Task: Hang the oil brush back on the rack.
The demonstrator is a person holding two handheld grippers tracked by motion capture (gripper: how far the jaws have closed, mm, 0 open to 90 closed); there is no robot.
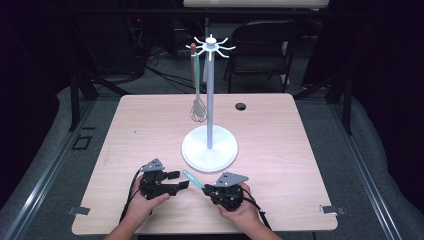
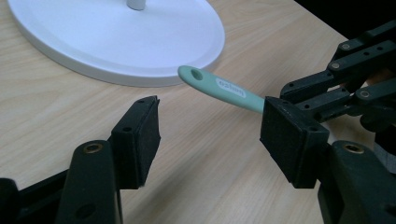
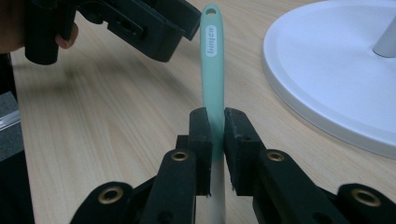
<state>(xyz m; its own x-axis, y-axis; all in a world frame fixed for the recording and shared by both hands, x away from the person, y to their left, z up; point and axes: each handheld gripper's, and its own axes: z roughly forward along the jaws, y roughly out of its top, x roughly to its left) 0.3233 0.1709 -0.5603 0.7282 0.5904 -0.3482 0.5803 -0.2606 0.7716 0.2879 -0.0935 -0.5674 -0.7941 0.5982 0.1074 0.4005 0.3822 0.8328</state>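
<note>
A: We start with the table (image 1: 280, 125). On it stands the white rack (image 1: 209, 100), our landmark, with its round base (image 1: 209, 149) and its ring of hooks (image 1: 212, 47) on top.

B: One hook on the rack's left side already carries a whisk (image 1: 198, 107), so we judge that part done.

A: And the teal handle (image 1: 192, 178)? We see it just in front of the rack's base, near the base's front rim, off the hooks entirely.

B: Our right gripper (image 3: 217, 126) is clamped on it. In the right gripper view both pads squeeze the handle, and the end with the hanging hole (image 3: 211, 11) points away from us, beside the base.

A: Our left gripper (image 1: 175, 180) sits to the front left of the rack. Its jaws stand wide with nothing between them, and in the left gripper view the handle's holed tip (image 2: 196, 74) lies past them, near the base's rim.

B: So we reckon we are about midway: one tool hangs, the second is gripped low by the base.

A: What is left, as we judge it, is lifting the handle up to the rack's top and threading its hole over a free hook.
</note>
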